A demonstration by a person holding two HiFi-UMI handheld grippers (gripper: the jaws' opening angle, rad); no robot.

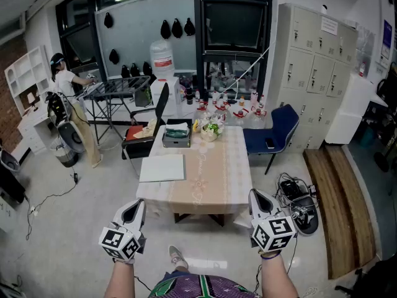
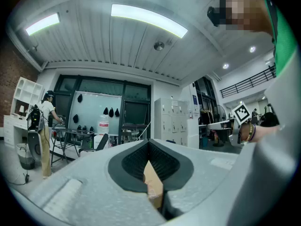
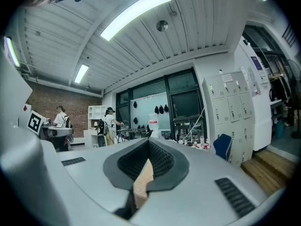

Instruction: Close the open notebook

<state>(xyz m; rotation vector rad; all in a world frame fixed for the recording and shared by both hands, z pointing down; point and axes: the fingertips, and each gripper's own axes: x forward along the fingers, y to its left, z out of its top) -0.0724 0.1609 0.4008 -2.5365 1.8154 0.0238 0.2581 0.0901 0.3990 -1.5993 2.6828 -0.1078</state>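
Closest in, left tool (image 1: 137,206) and right tool (image 1: 257,197) hang over open floor (image 1: 68,228) just short of the beige-clothed table (image 1: 211,182), jaws pinched together, nothing in them. White notebook (image 1: 162,167) lies flat at 11 o'clock by the table's near-left corner, and only the head view shows it. Blue chair (image 1: 276,129) crowds 1 o'clock.

Head view: high, steeply downward, well back from desk (image 1: 217,179). Both gripper views: low, level, facing forward across room. All three share lockers (image 1: 313,73) and far windows (image 1: 236,23).
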